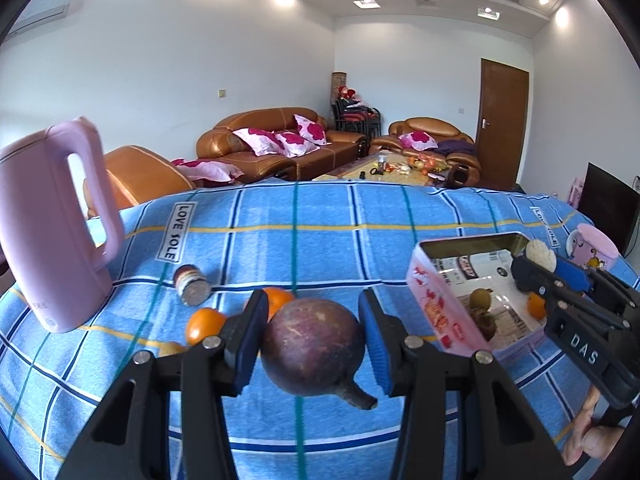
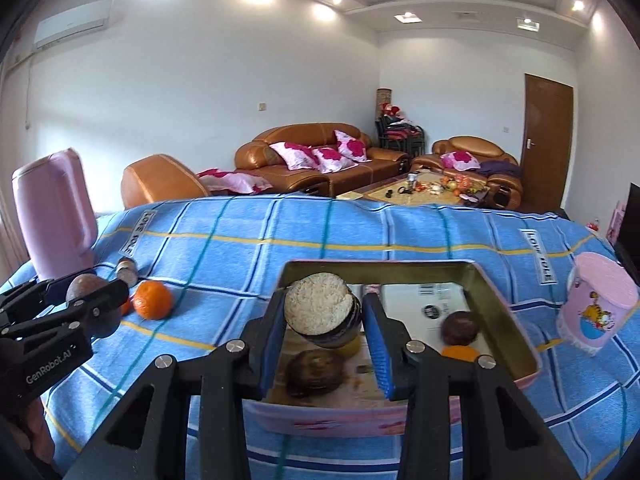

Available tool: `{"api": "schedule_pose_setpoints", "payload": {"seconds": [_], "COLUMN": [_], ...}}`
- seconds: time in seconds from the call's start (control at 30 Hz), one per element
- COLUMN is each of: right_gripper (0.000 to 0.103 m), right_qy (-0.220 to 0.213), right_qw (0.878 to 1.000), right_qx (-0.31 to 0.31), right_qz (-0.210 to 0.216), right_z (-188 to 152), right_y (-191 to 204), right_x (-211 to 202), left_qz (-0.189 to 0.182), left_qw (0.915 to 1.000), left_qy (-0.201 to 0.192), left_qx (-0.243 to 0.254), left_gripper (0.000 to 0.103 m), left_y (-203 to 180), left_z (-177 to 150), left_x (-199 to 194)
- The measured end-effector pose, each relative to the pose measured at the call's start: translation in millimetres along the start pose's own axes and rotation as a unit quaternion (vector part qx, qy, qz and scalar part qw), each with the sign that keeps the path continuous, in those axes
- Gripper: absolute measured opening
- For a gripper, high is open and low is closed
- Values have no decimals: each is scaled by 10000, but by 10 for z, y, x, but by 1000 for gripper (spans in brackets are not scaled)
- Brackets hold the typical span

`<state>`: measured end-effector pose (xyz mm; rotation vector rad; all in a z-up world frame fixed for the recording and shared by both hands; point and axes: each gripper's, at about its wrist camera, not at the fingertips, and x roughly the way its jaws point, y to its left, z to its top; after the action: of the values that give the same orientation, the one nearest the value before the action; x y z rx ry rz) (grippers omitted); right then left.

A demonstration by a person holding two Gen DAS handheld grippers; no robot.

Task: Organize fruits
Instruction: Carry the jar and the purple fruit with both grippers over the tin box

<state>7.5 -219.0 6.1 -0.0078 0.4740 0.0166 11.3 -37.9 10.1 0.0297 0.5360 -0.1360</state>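
Left hand-held gripper [image 1: 312,344] pinches a purple mangosteen [image 1: 314,346] above the checked-cloth surface [image 1: 320,240]; right hand-held gripper [image 2: 326,316] pinches a half-peeled fruit [image 2: 320,308] over the pink tin [image 2: 508,320] near the surface's right edge.

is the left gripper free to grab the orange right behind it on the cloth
Probably not yet: the left gripper already holds a purple fruit between its pads, blocking the orange behind.

Right tongs [image 2: 325,344] clamp a cut, dark-skinned fruit half [image 2: 320,310], pale flesh showing, over the pink tin [image 2: 508,320]. A brown fruit [image 2: 314,372] and an orange one [image 2: 460,352] lie inside. At the counter's [image 2: 260,248] left edge, left tongs [image 2: 86,300] grip a purple fruit [image 2: 82,286] beside a tangerine [image 2: 152,300].
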Motion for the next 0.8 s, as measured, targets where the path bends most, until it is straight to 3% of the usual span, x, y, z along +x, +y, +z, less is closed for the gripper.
{"api": "schedule_pose_setpoints", "payload": {"seconds": [0.53,0.8], "right_gripper": [41,41], "right_qy": [-46,50], "right_qw": [9949,9931], "right_qx": [610,735], "right_qz": [-801,-914], "right_z": [46,96], "right_y": [-968,-1170], "right_x": [-4,139], "left_qz": [-756,-1158], "left_qw": [9970,9929], "left_qy": [-36,101], "left_qx": [191,251], "left_gripper": [48,48], "left_y": [-659,-1116], "left_z": [144,183], "left_x": [118,284]}}
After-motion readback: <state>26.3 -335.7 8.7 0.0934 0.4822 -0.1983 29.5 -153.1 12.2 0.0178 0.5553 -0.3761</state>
